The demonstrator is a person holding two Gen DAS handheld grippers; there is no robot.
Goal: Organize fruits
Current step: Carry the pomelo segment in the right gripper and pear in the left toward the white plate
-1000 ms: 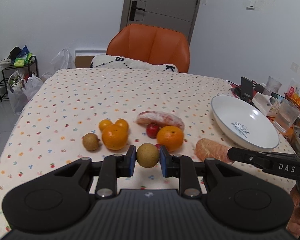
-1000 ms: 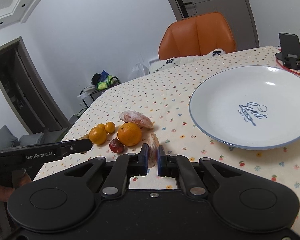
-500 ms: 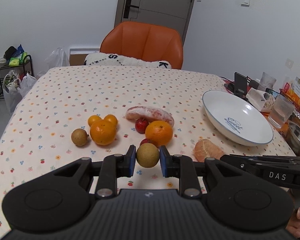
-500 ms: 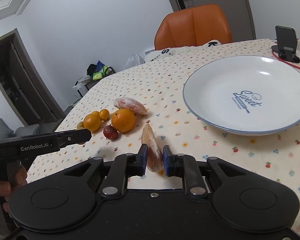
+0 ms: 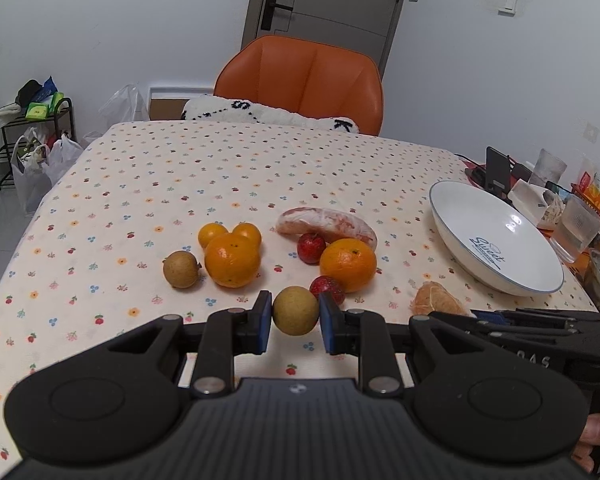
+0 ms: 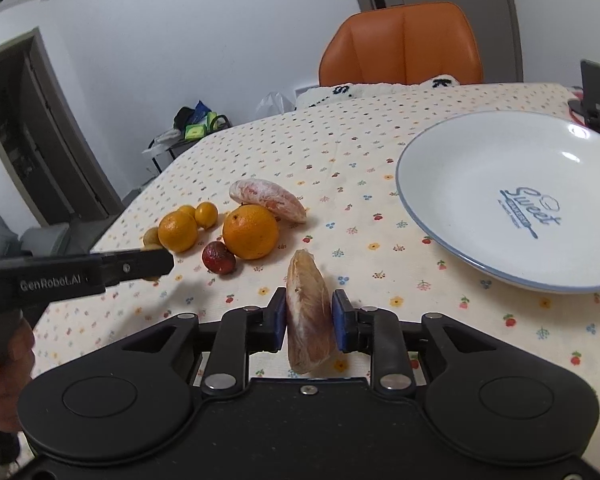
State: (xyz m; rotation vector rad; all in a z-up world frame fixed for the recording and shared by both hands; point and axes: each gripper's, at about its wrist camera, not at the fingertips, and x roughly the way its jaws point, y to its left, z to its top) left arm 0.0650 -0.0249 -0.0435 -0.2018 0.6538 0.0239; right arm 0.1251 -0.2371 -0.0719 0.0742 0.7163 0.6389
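While spread across surface [image 5: 220,168] | white plate [image 6: 480,168] at right, bare | two oranges [image 5: 232,264], peeled segment [image 5: 326,226] mid-cloth | right gripper [image 6: 309,322] jaws pinching pomelo wedge [image 6: 308,320] | left gripper [image 5: 295,322] jaws pinching brown longan [image 5: 295,310]

The table [image 5: 148,184] is covered by a matt cloth with small printed flowers. The plate [image 6: 472,168] looks like glossy white ceramic with bright reflections and a thin blue rim. Both oranges [image 5: 348,265] have a shiny, finely dimpled peel. The longan [image 5: 295,310] has a dull, slightly rough tan skin. The pomelo piece [image 6: 309,316] is covered by a dry, fibrous, matt membrane. The left gripper [image 5: 295,322] and the right gripper [image 6: 309,315] are of matt black plastic with blue pads [image 5: 265,322] and small metal pins. The chair [image 5: 300,80] seems smooth orange leather.
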